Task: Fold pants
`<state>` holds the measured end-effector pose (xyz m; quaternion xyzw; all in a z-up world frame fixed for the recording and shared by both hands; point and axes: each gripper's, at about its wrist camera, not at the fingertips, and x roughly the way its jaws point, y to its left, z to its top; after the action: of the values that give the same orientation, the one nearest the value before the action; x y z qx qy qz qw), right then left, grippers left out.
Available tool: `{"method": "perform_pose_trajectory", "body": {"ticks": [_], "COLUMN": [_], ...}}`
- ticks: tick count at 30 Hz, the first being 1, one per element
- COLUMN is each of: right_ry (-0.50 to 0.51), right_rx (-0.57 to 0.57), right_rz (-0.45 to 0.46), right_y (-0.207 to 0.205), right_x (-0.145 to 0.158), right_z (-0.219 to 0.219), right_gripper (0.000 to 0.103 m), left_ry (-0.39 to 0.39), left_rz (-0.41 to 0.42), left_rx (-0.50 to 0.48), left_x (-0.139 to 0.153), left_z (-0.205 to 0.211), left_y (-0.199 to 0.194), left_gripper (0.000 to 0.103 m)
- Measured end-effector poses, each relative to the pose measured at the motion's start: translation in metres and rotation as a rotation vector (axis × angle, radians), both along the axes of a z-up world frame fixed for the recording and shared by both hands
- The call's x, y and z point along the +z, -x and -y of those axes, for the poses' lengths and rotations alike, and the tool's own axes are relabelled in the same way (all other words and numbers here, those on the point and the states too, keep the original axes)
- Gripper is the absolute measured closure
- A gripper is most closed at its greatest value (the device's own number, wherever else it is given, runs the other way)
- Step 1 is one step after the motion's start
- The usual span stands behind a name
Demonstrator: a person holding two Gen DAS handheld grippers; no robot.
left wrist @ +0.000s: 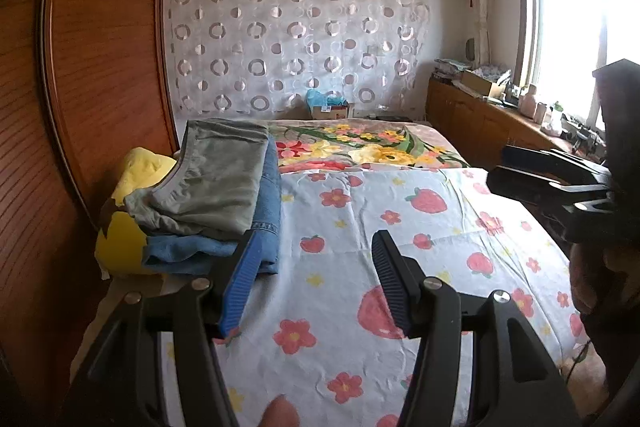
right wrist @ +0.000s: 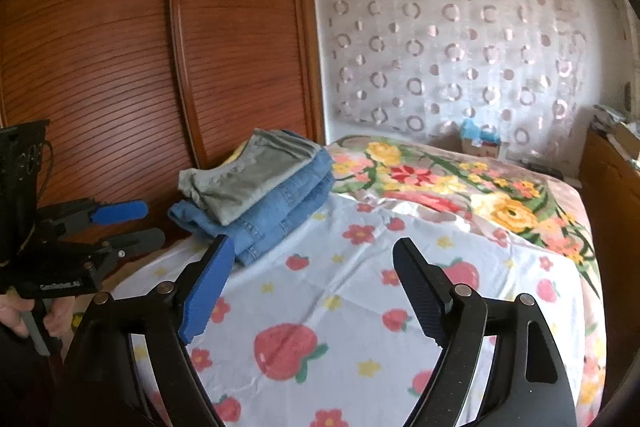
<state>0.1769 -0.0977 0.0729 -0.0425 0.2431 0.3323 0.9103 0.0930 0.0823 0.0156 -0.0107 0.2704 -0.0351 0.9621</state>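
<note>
A stack of folded pants lies at the bed's left side: grey-green pants (left wrist: 216, 179) on top of blue jeans (left wrist: 268, 203). It also shows in the right wrist view, the grey-green pants (right wrist: 248, 175) over the blue jeans (right wrist: 280, 215). My left gripper (left wrist: 316, 247) is open and empty above the strawberry sheet, just right of the stack. My right gripper (right wrist: 314, 255) is open and empty, in front of the stack. Each gripper shows in the other view: the right gripper (left wrist: 504, 169) and the left gripper (right wrist: 154, 221).
The strawberry-print sheet (left wrist: 400, 267) covers the near bed; a floral blanket (left wrist: 360, 147) lies beyond. A yellow pillow (left wrist: 128, 227) sits under the stack. A wooden wardrobe (right wrist: 120, 67) stands left, a cluttered low cabinet (left wrist: 480, 115) and a window right.
</note>
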Motion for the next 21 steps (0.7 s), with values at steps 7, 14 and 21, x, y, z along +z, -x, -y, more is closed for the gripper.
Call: {"method": "perform_pose_trajectory", "body": {"ticks": [7,14,21], "right_ry": [0.003,0.0,0.001], "right_rx": [-0.085,-0.155,-0.224], "right_rz": [0.022,0.019,0.004], "right_y": [0.031,0.061,0.083], "right_x": [0.0,-0.004,-0.01], "right_z": [0.024,0.049,0.077], "right_gripper": [0.017,0.017,0.017], "left_ry": [0.035,0.05,0.045], "left_rz": [0.001,-0.016,-0.021], "left_rx": [-0.042,-0.068,-0.083], "left_x": [0.002,0.001,-0.002], "left_z": [0.019,0.037,0.055], "left_y": [0.011,0.023,0.037], "left_gripper": [0.046,0.046,0.046]}}
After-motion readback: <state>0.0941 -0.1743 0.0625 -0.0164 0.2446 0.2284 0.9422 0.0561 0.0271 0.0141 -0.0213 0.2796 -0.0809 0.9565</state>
